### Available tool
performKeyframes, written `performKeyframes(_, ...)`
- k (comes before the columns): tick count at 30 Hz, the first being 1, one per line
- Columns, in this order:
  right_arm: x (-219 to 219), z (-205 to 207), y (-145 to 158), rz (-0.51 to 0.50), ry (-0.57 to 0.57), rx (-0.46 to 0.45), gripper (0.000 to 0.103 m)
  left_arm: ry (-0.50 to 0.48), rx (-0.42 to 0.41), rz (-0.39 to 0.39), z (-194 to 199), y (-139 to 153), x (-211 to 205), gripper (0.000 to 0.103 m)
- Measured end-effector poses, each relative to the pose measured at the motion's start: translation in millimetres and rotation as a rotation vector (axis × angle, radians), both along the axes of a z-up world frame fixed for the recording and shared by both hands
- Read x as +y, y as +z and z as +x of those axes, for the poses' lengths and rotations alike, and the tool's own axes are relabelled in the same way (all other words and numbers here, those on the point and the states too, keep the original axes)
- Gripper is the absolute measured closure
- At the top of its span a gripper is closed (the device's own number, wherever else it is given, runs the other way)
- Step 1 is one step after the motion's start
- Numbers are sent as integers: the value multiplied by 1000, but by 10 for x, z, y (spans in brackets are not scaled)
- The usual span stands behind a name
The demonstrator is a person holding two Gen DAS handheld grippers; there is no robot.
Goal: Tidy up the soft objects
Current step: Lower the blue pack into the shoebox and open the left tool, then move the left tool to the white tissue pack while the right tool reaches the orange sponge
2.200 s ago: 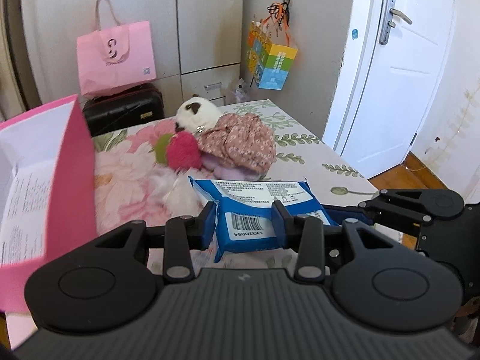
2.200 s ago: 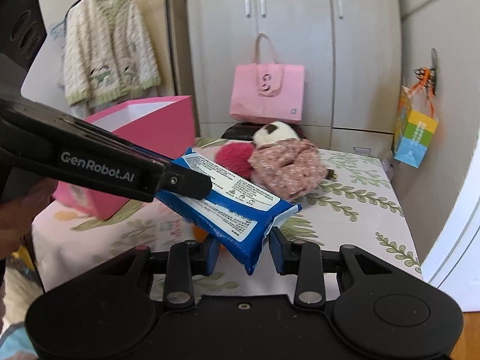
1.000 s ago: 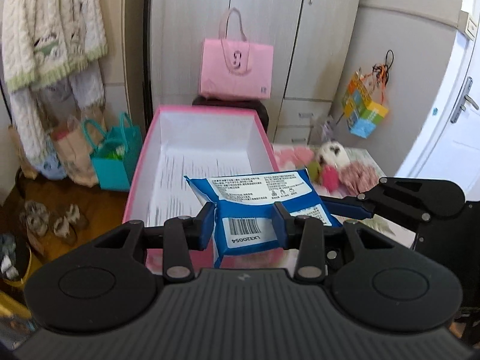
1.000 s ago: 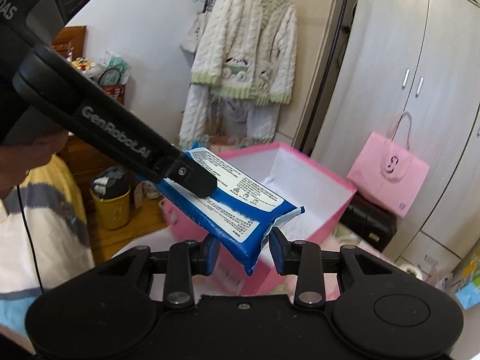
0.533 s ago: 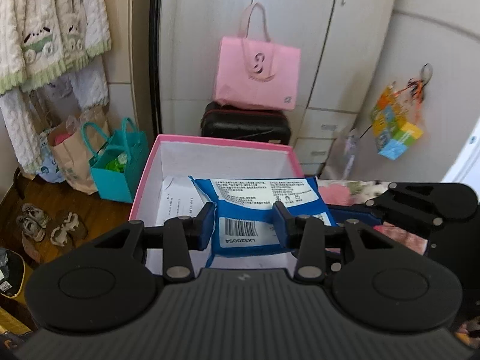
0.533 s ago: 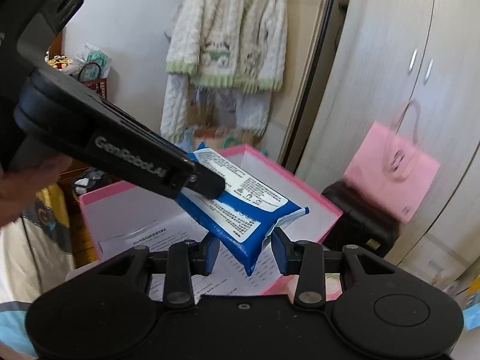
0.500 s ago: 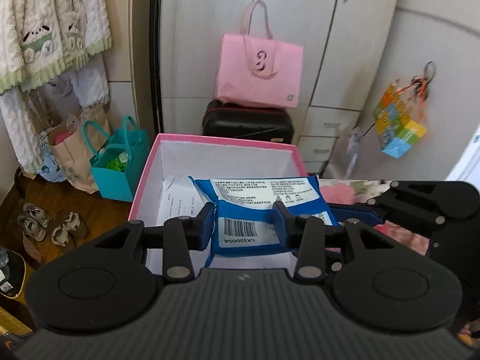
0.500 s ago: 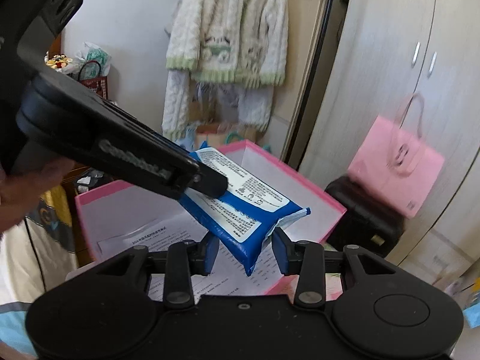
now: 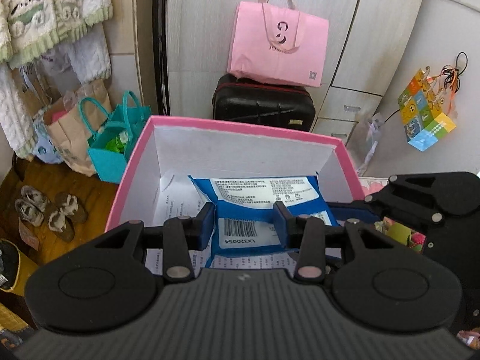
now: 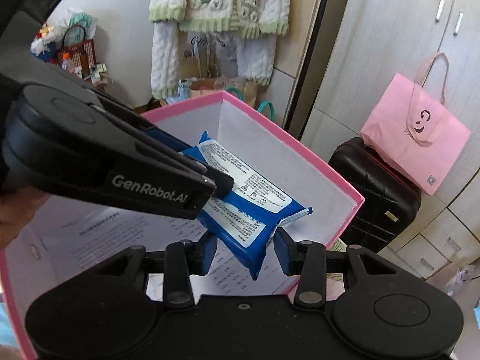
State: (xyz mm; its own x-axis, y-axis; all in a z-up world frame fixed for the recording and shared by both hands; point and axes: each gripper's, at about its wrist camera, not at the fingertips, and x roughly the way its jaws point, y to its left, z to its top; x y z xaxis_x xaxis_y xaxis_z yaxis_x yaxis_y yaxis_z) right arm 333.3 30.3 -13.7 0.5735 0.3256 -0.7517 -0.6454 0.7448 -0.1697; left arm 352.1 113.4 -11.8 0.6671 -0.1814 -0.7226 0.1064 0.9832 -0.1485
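Blue wipes pack (image 9: pixel 258 207), clamped in the left claw (image 9: pixel 244 228), hangs lengthwise above the pink box (image 9: pixel 240 126), its far end between the right claw's (image 10: pixel 244 253) jaws, which have just been opening.

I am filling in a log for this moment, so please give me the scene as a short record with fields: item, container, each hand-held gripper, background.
item: blue pack, barcode label up, held over the box floor
container: pink box, open, white inside, printed sheet on its floor
left hand-held gripper: shut on the blue pack
right hand-held gripper: jaws have just been opening; the pack's end lies between them, pads seem off it
background: black suitcase with pink bag on top
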Motion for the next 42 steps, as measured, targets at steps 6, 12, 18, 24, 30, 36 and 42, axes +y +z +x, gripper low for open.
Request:
performKeyframes(6, 14, 26, -63, -35, 34, 9, 46, 10, 35, 18, 77, -75, 26, 49)
performKeyframes(12, -37, -161, 60, -17, 62, 16, 33, -27, -9, 62, -161, 89, 12, 43)
performKeyframes(18, -128, -398, 232, 18, 61, 33, 33, -70, -63, 78, -544, 334, 9, 40)
performKeyframes(24, -241, -706, 443, 44, 52, 17, 33, -120, -111, 89, -949, 536, -20, 39)
performKeyframes(30, -358, -1044, 622, 56, 33, -11, 33, -165, -151, 81, -1400, 740, -59, 37)
performKeyframes(36, -618, -1385, 760, 95, 11, -9, 32, -255, -204, 50, -1896, 927, -126, 29)
performKeyframes(42, -1046, -1683, 815, 151, -16, 19, 32, -349, -211, 49, -2220, 964, -299, 26)
